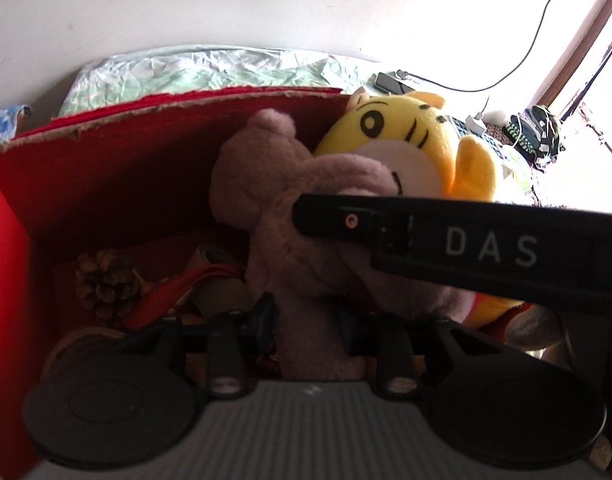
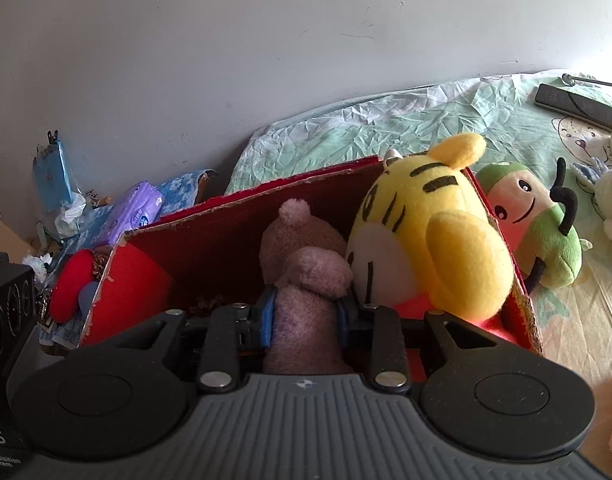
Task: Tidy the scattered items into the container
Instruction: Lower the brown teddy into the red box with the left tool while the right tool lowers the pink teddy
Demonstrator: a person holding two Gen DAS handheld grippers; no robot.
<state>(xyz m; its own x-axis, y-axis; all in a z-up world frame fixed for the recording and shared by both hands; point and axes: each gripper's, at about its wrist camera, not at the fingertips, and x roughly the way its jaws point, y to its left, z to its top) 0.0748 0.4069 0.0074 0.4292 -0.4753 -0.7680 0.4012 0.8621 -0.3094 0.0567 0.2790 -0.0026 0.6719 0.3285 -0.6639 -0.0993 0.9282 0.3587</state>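
**Right wrist view: pink bear going into the red box, both hand-held grippers on it**

Right wrist view up close: the right hand-held gripper [image 2: 306,316] is clenched on the pink teddy bear [image 2: 306,280], blue-padded fingers [image 2: 266,318] pressing its body from both sides. The left wrist view shows the left hand-held gripper [image 1: 308,320] squeezing the same bear [image 1: 290,216] low on its body, with the other gripper's black housing crossing at about 3 o'clock.

My read on the step: the bear is being lowered into the red cardboard box [image 2: 226,236], so this is the placing stage. It's already below the box's torn rim, snug against the yellow tiger plush [image 2: 426,240] at its 3 o'clock. Whether its bottom touches the floor of the box, I can't tell. Next move, I'd guess, is to settle it down, let both jaws open, then lift straight out without dragging the fuzz or tipping the tiger.

The bear looks soft, fuzzy, dusty pink, with round ears; it'll squash easily.

Deeper in the box at 9 o'clock there's a pine cone [image 1: 106,284]. Beyond the box, on the bed [image 2: 386,132], a green plush [image 2: 546,240] is still out, so the tidying isn't finished.
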